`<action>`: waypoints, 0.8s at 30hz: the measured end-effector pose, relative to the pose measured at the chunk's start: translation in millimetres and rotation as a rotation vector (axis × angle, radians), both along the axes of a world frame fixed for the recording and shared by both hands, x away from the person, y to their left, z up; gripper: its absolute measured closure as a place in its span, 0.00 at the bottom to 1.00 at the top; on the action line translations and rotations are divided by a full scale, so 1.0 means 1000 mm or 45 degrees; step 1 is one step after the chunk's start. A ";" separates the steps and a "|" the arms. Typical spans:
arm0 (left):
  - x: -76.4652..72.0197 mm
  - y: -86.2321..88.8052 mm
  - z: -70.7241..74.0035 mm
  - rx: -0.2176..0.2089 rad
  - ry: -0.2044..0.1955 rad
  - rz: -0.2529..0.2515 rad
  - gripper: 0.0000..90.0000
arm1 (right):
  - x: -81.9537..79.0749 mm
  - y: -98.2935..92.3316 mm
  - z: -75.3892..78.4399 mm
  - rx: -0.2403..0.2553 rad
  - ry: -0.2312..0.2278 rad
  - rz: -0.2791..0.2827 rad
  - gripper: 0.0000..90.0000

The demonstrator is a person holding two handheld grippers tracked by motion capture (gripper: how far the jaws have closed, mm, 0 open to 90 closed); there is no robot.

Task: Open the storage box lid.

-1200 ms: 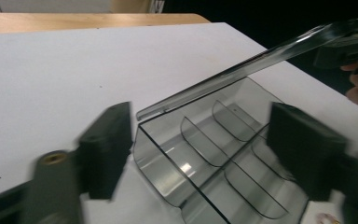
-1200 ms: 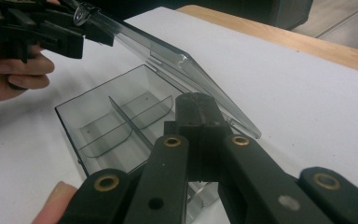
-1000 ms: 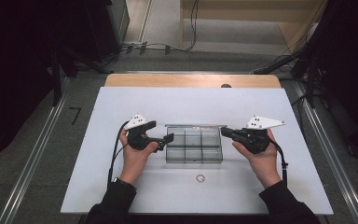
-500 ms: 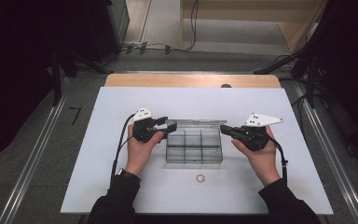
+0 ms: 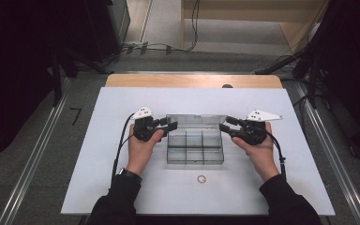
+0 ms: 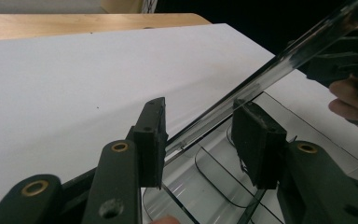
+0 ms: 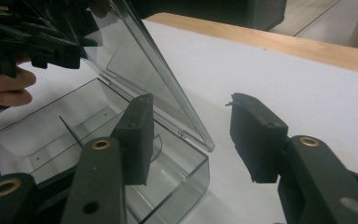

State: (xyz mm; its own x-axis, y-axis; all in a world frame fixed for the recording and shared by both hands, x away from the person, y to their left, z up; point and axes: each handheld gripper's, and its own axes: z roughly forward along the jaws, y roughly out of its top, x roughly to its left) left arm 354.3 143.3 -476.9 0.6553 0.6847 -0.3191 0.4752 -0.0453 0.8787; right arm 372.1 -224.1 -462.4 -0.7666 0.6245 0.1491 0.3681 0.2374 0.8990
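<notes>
A clear plastic compartment box [image 5: 194, 147] lies in the middle of the white table top [image 5: 122, 154], its hinged lid [image 5: 194, 121] tilted up at the back. My left gripper [image 5: 171, 125] is at the lid's left end; its jaws have just been closing, and in the left gripper view [image 6: 200, 119] the lid edge [image 6: 279, 60] runs between the pads with a gap still showing. My right gripper [image 5: 226, 124] is at the lid's right end. Its jaws have just been opening, and in the right gripper view [image 7: 193, 135] they stand apart around the lid's corner [image 7: 200, 135] without pressing it.
The white top has a wooden strip [image 5: 192, 80] along its far edge and a small round mark [image 5: 201, 178] near the front. Cables [image 5: 168, 47] lie on the floor beyond. Metal rails [image 5: 33, 159] run along both sides of the table.
The lid has swung up from the box to lean at the back. My left gripper moved up to the lid's left end and narrowed. My right gripper's jaws came apart.
</notes>
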 end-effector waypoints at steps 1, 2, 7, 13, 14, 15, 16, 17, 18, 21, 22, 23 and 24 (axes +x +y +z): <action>0.001 0.000 -0.001 -0.003 0.005 -0.003 0.61 | 0.000 0.000 0.000 0.000 0.000 0.000 0.56; 0.001 0.001 -0.001 -0.005 0.009 -0.001 0.61 | 0.002 0.003 -0.001 -0.001 0.006 0.001 0.57; 0.003 0.002 -0.004 -0.011 0.024 0.010 0.63 | 0.006 0.015 -0.001 -0.026 -0.001 0.018 0.69; 0.002 0.002 -0.005 -0.020 0.024 0.015 0.64 | 0.005 0.017 -0.003 -0.016 0.008 -0.011 0.69; 0.001 0.003 -0.005 -0.023 0.024 0.014 0.64 | 0.005 0.017 -0.003 -0.018 0.010 -0.010 0.69; 0.001 0.003 -0.005 -0.028 0.025 0.014 0.64 | 0.004 0.017 -0.003 -0.017 0.014 -0.009 0.69; 0.000 0.003 -0.006 -0.032 0.026 0.016 0.64 | 0.003 0.018 -0.002 -0.015 0.018 -0.010 0.69; -0.001 0.003 -0.006 -0.035 0.028 0.016 0.64 | 0.003 0.018 -0.002 -0.015 0.018 -0.010 0.69; -0.002 0.004 -0.006 -0.033 0.027 0.015 0.64 | 0.003 0.018 -0.002 -0.016 0.019 -0.008 0.69; -0.006 0.006 -0.008 -0.049 0.029 0.023 0.64 | 0.000 0.018 -0.002 -0.014 0.033 0.000 0.68; -0.007 0.006 -0.009 -0.054 0.029 0.027 0.64 | 0.000 0.018 -0.002 -0.014 0.033 0.000 0.68; -0.008 0.007 -0.011 -0.056 0.039 0.028 0.64 | -0.003 0.018 -0.002 -0.017 0.031 0.004 0.68; -0.008 0.007 -0.011 -0.056 0.039 0.028 0.64 | -0.003 0.018 -0.002 -0.017 0.031 0.004 0.68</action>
State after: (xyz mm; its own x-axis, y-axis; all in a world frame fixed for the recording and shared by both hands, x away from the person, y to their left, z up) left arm 346.0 150.5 -487.7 0.6298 0.6836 -0.3688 0.5025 0.0036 0.8646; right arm 369.4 -206.0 -464.7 -0.7650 0.6240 0.1593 0.3892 0.2508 0.8864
